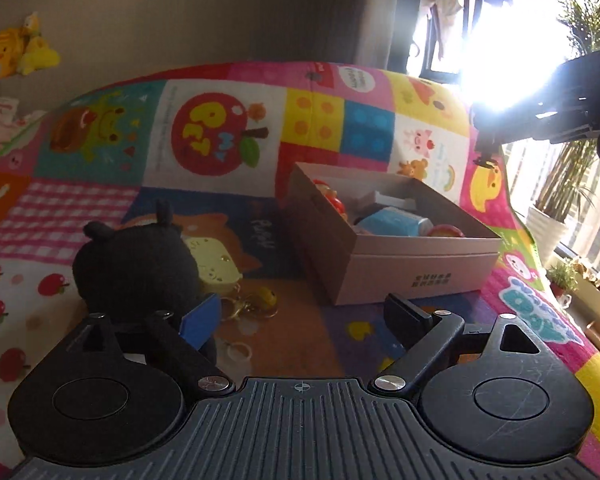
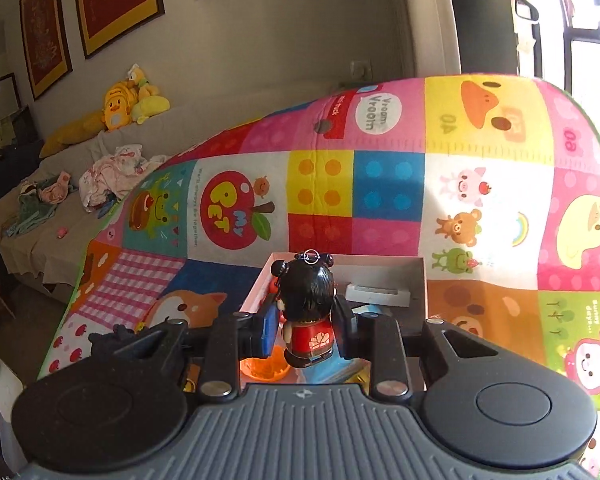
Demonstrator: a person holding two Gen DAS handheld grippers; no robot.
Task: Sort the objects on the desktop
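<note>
left gripper [image 1: 306, 320] wide, empty | black plush [image 1: 134, 264] beside its left finger | right gripper [image 2: 305, 330] clamps doll [image 2: 308, 312] above box [image 1: 412, 270]

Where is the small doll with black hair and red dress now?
In the right wrist view, the doll is centre frame, clamped between the right gripper fingers, above the open cardboard box.
</note>
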